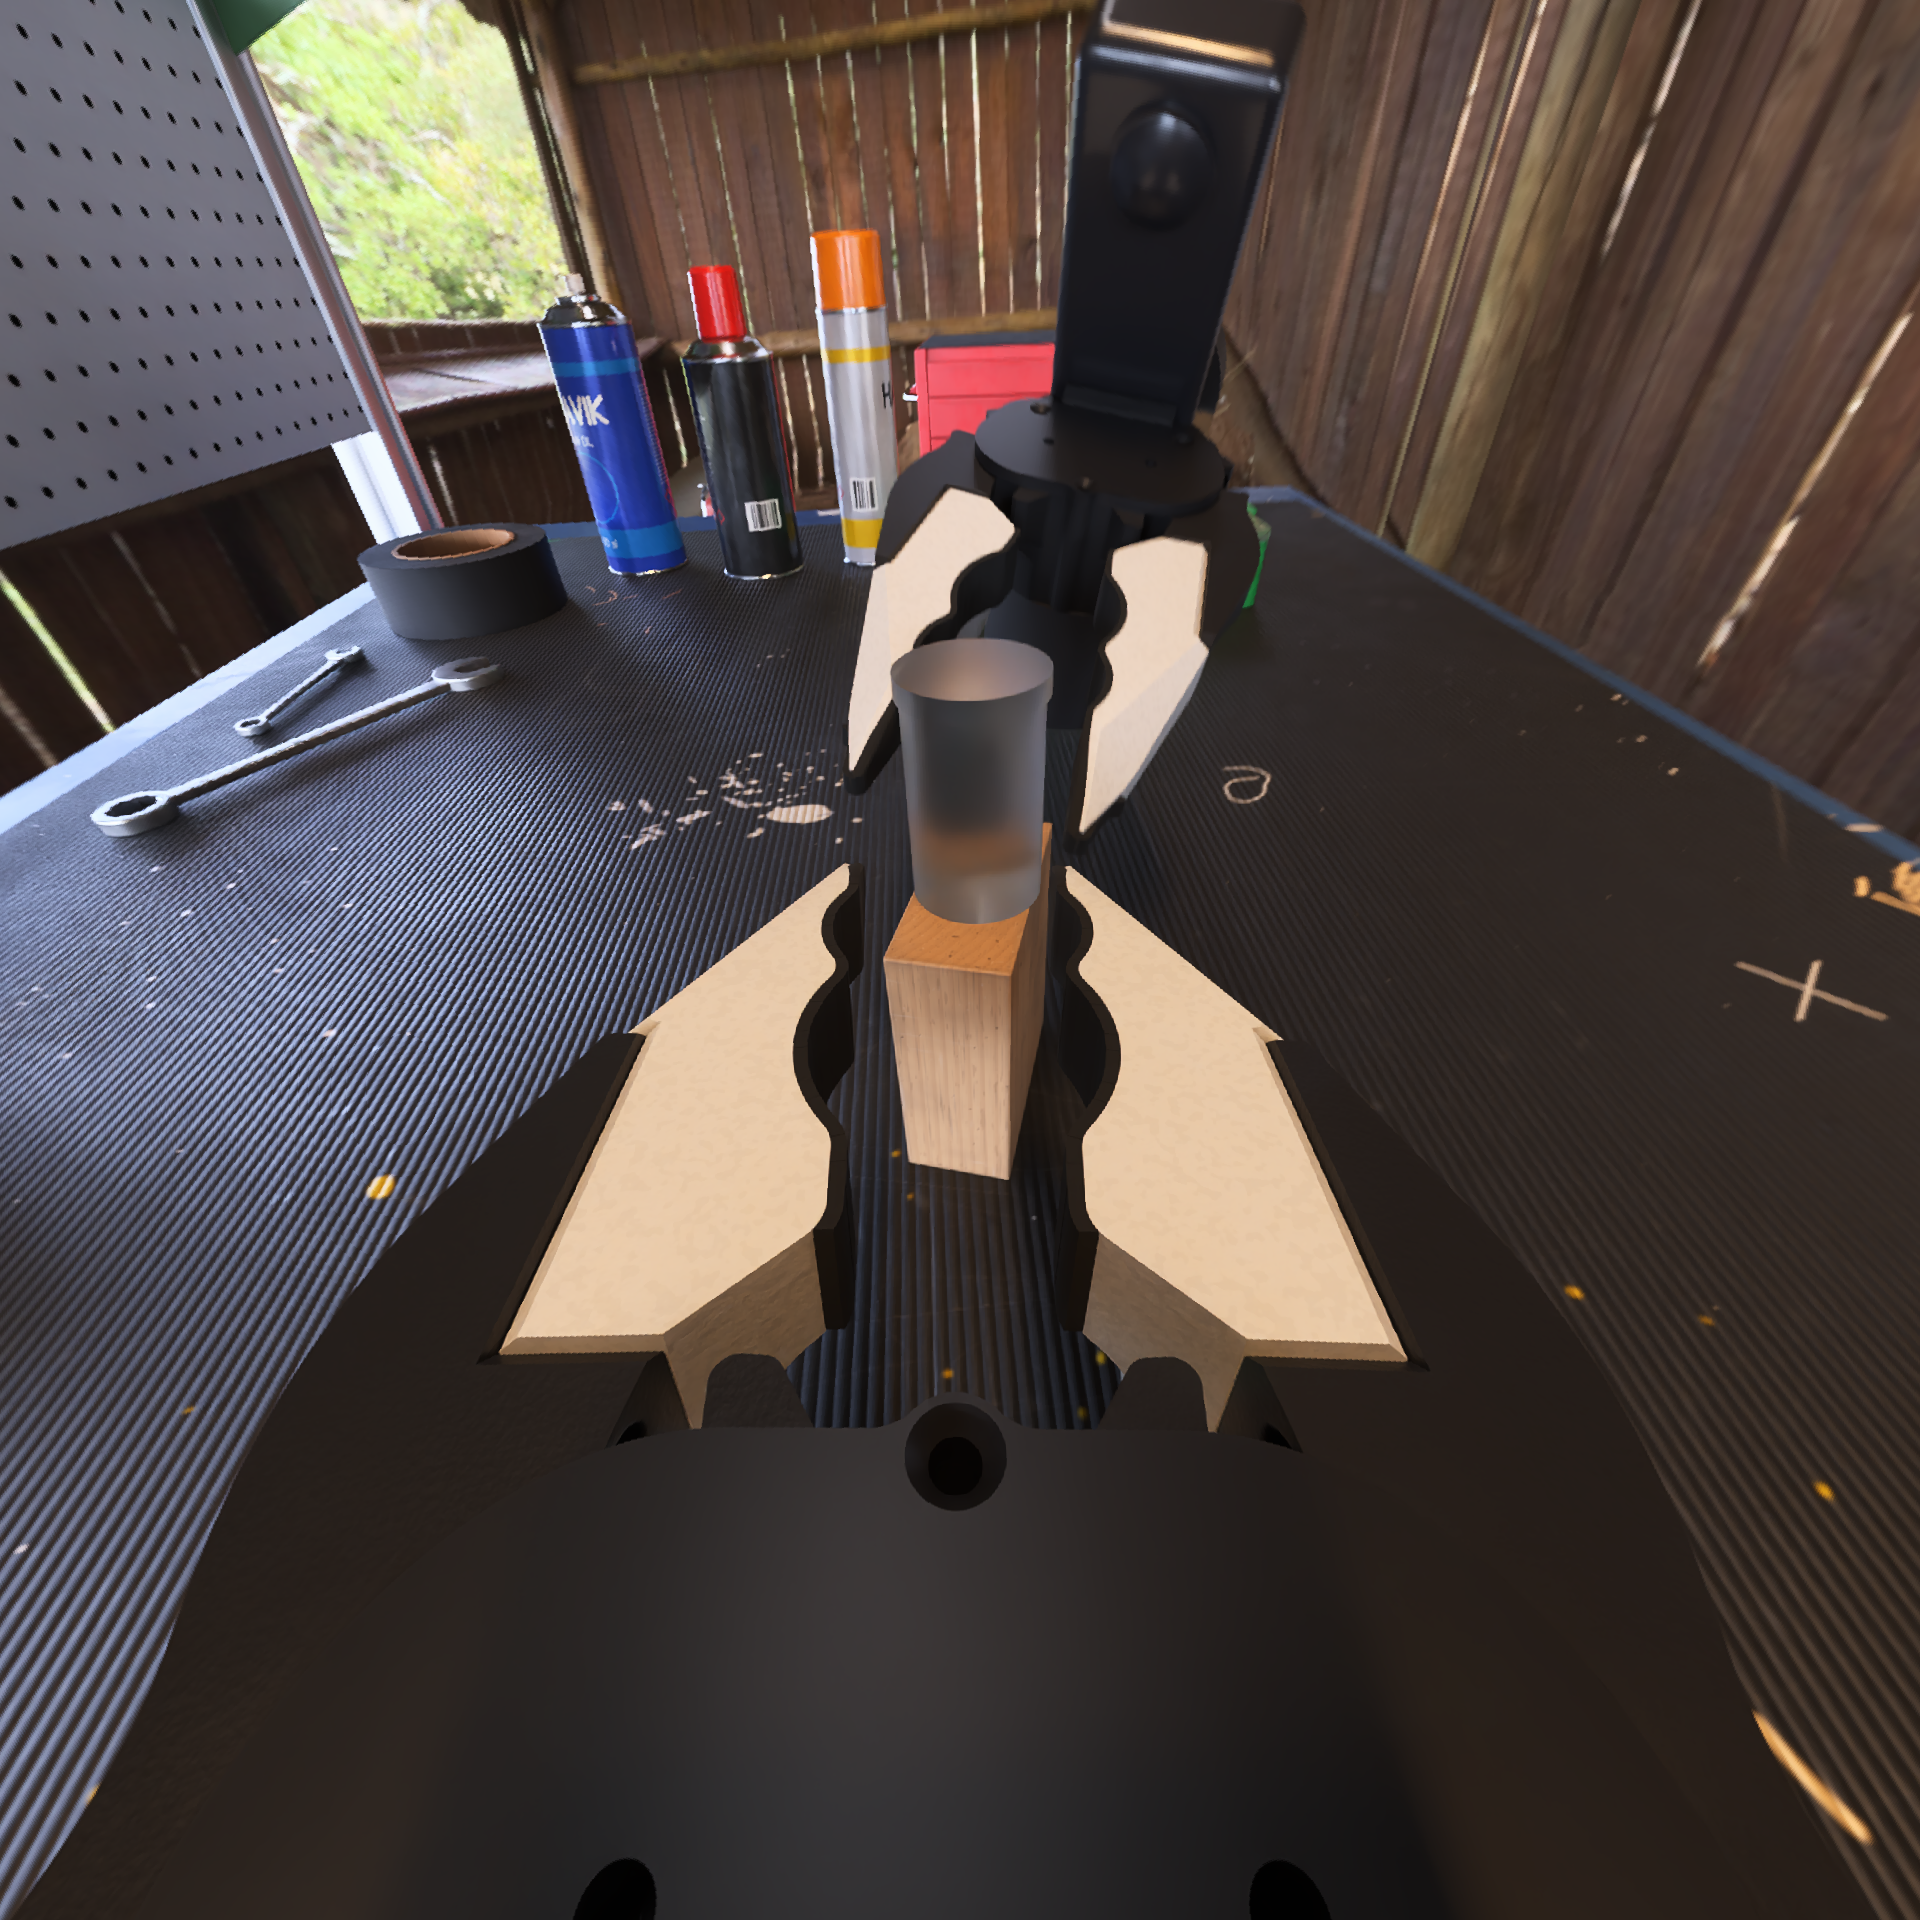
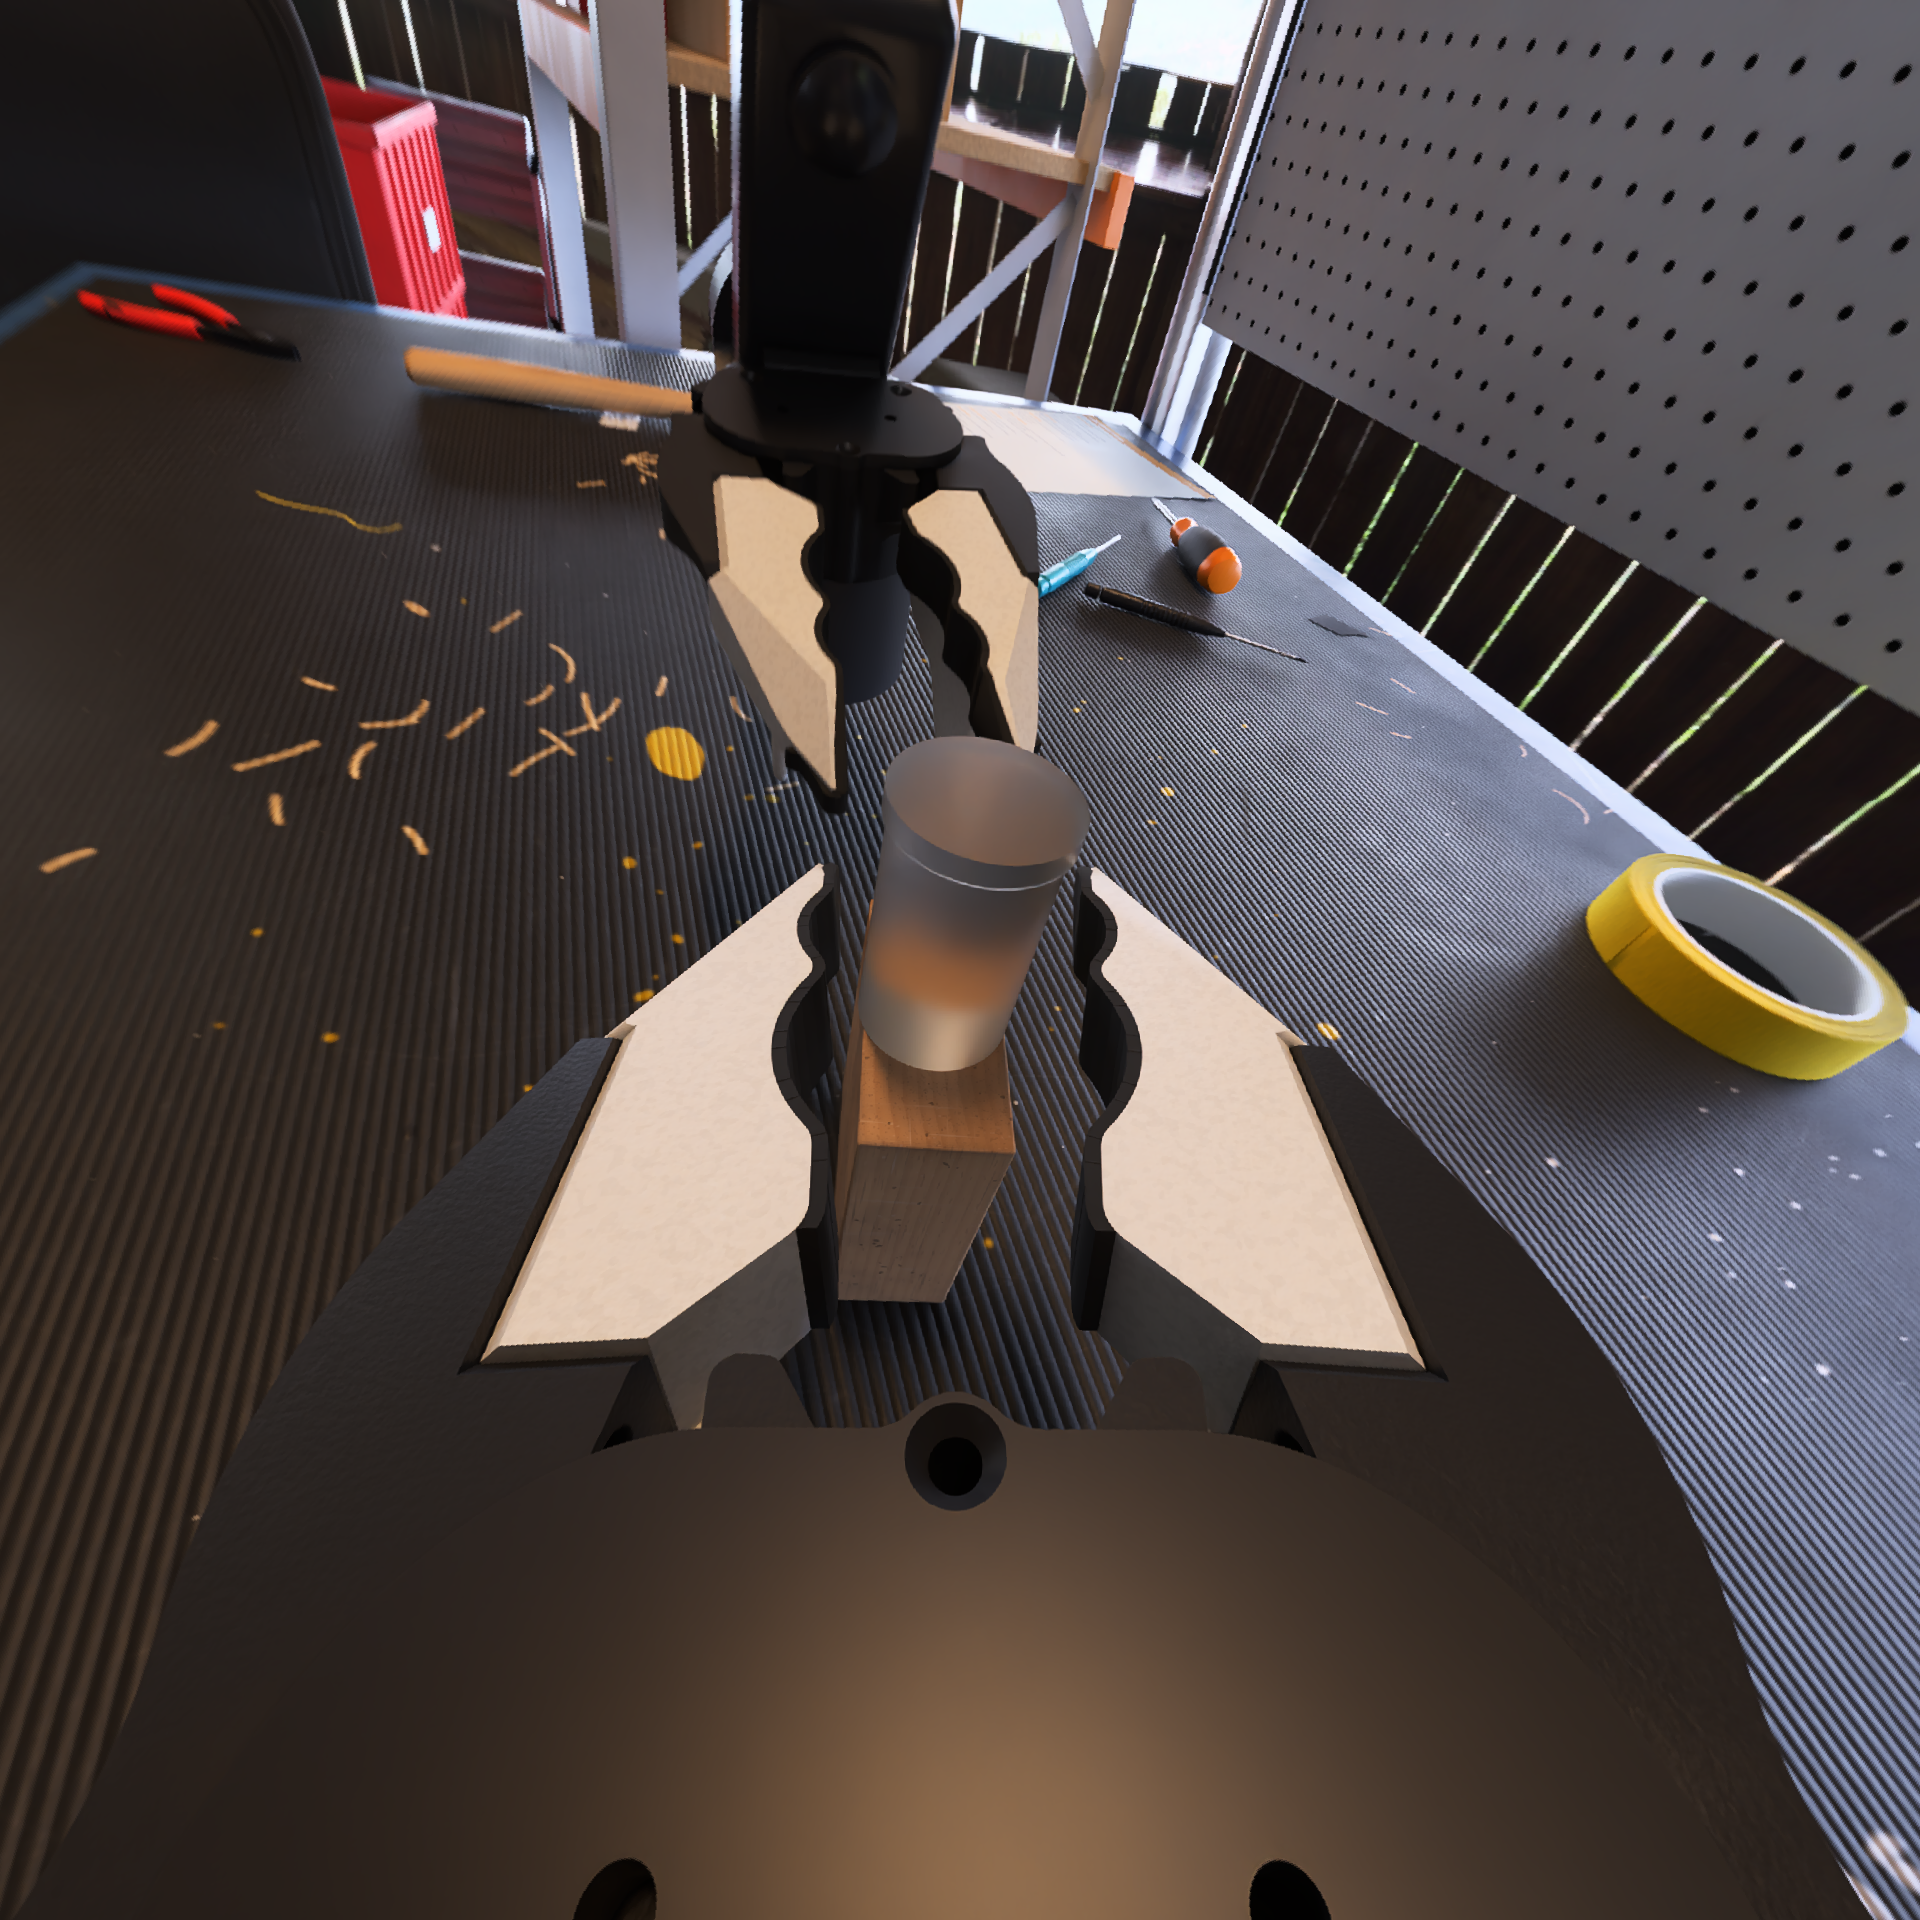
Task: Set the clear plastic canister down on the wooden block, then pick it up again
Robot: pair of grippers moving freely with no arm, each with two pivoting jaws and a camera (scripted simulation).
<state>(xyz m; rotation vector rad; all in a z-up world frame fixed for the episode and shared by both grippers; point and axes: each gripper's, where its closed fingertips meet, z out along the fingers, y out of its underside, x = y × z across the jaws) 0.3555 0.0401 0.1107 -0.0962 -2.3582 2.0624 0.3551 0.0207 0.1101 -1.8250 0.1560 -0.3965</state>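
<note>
The clear plastic canister (image 1: 971, 790) stands upright on top of the wooden block (image 1: 961, 1049), which stands on end on the black ribbed mat (image 1: 416, 1039). My left gripper (image 1: 958, 878) is open, with its jaws on either side of the block and not touching the canister. My right gripper (image 2: 953, 873) faces it from the other side, also open, its jaws straddling the block (image 2: 920, 1195) and the canister (image 2: 966, 904). The block sits close to its left finger (image 2: 727, 1091). The right gripper's fingers (image 1: 914, 603) show behind the canister in the left wrist view.
A black tape roll (image 1: 457, 577), two wrenches (image 1: 291, 738), three spray cans (image 1: 743, 436) and a red toolbox (image 1: 982, 390) lie beyond. A yellow tape roll (image 2: 1745, 966), screwdrivers (image 2: 1205, 556), red pliers (image 2: 177, 317), a wooden handle (image 2: 540, 379) and a pegboard (image 2: 1558, 312) ring the mat.
</note>
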